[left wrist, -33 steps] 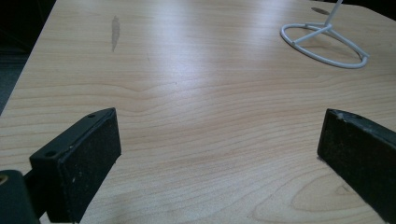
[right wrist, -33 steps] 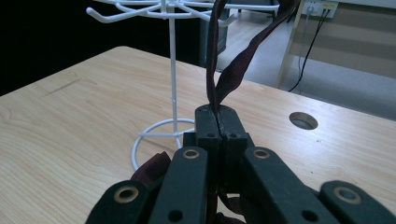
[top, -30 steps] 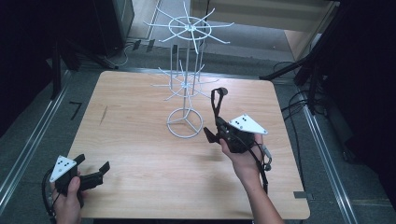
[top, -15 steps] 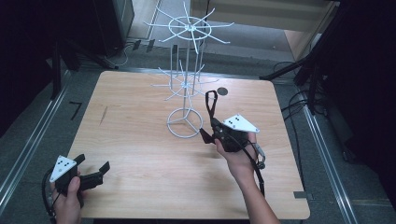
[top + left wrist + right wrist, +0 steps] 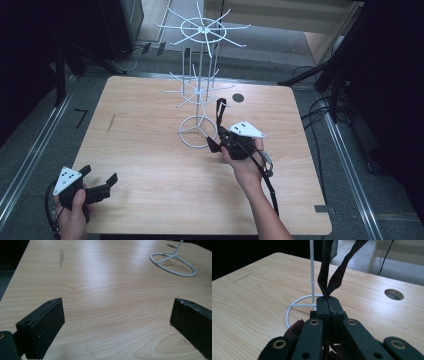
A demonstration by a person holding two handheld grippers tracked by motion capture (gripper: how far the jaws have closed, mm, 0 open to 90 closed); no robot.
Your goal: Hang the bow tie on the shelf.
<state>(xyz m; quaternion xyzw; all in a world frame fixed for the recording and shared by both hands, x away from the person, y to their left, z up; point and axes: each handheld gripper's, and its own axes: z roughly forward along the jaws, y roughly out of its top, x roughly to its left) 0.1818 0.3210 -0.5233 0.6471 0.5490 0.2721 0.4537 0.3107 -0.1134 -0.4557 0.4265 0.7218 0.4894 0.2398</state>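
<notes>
We have the right gripper (image 5: 220, 136) clamped shut on a dark maroon fabric strap (image 5: 337, 272), whose loop rises above the jaws just at three o'clock of the white wire hook stand (image 5: 200, 95). The stand's ring base (image 5: 294, 307) sits close by at nine o'clock of the jaws. To hang the loop well, we judge we should lift it above a lower hook, keep it spread, then lower it over the tip without nudging the mast. Our left gripper (image 5: 97, 185) rests wide open and empty at seven o'clock on the pale wooden table (image 5: 150, 165).
</notes>
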